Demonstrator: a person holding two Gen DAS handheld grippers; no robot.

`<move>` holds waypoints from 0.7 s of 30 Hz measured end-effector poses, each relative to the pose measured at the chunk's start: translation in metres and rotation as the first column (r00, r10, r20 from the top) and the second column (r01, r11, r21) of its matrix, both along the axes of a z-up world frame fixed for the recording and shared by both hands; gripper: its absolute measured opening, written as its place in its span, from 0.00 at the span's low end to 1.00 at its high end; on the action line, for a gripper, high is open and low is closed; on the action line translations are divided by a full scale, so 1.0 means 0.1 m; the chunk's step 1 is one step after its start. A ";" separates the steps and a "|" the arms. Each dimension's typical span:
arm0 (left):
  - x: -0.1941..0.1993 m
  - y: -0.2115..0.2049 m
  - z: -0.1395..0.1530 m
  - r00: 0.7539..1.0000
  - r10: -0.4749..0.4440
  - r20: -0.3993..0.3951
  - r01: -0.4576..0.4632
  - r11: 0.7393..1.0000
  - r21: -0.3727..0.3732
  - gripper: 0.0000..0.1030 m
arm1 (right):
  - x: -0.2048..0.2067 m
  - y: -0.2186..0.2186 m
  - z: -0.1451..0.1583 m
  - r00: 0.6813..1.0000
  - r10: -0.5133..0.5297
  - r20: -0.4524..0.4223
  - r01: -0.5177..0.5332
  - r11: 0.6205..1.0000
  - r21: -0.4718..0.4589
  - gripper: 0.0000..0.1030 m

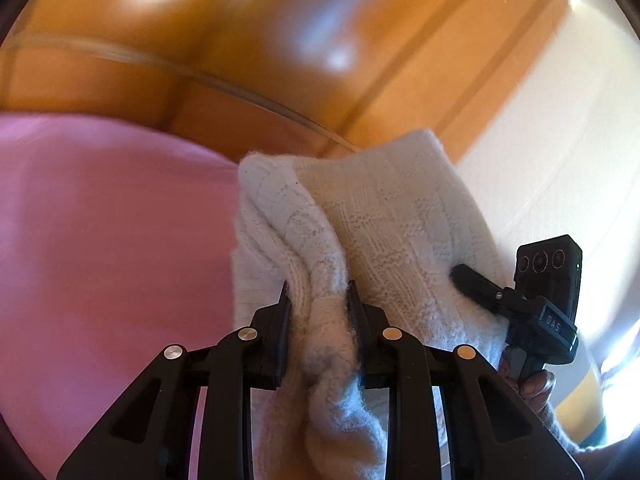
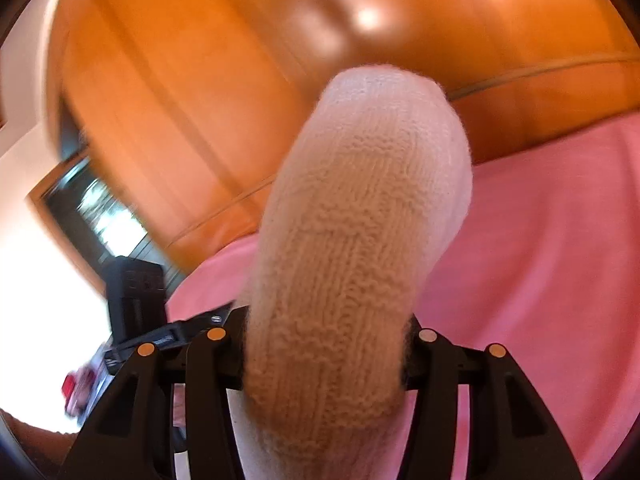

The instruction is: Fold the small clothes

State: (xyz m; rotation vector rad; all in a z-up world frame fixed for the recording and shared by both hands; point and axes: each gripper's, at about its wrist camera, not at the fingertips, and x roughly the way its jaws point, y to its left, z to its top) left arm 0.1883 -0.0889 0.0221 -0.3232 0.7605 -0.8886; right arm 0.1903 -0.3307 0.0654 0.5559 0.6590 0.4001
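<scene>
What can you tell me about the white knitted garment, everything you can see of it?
The white knitted garment is cream-white wool-like knit, fuzzy, with ribbed and textured panels. It is bunched, lifted above the pink cloth, not lying flat. The left hand-held gripper pinches a gathered fold; the right hand-held gripper is closed on a thick rounded part. Which piece of clothing it is cannot be told.

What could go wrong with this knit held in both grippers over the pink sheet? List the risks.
1. The left gripper pinches only a bunched fold of the white knit garment; it may slip out when pulled.
2. The right gripper clamps a thick roll of the knit, so the fold could come out lumpy.
3. The garment hangs off the pink sheet and fills both views, so laying it down straight is hard to judge.
</scene>
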 end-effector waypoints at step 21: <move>-0.36 -1.27 -0.56 0.976 0.062 0.208 -0.168 0.820 0.547 0.37 | -0.64 -0.17 -0.51 0.915 -0.402 -0.033 0.346 0.824 -0.450 0.76</move>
